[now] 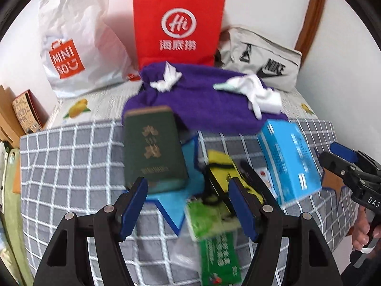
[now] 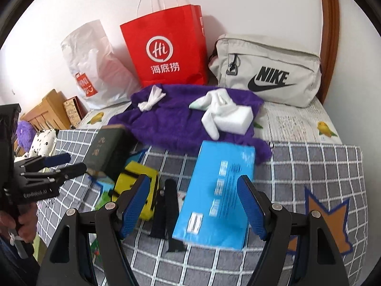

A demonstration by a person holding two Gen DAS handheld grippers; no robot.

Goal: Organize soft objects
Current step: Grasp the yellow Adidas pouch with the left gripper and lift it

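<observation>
1. The left gripper (image 1: 187, 205) has its jaws spread wide with nothing between the pads; it hangs over the clutter, touching nothing.
2. Past its fingertips lie a green book (image 1: 152, 147) at 11 o'clock and a yellow pouch (image 1: 222, 164) at 1 o'clock.
3. The right gripper (image 2: 196, 205) is likewise spread and empty, above a blue box (image 2: 219, 190).
4. The purple towel (image 2: 176, 121) lies crumpled at 12 o'clock from the box, on the checked cloth (image 2: 309, 166).
5. White socks (image 2: 214, 112) and a white sponge (image 2: 238, 119) rest on the towel.
6. Behind, against the wall: a red bag (image 2: 166, 47) and a Nike bag (image 2: 266, 71).
</observation>
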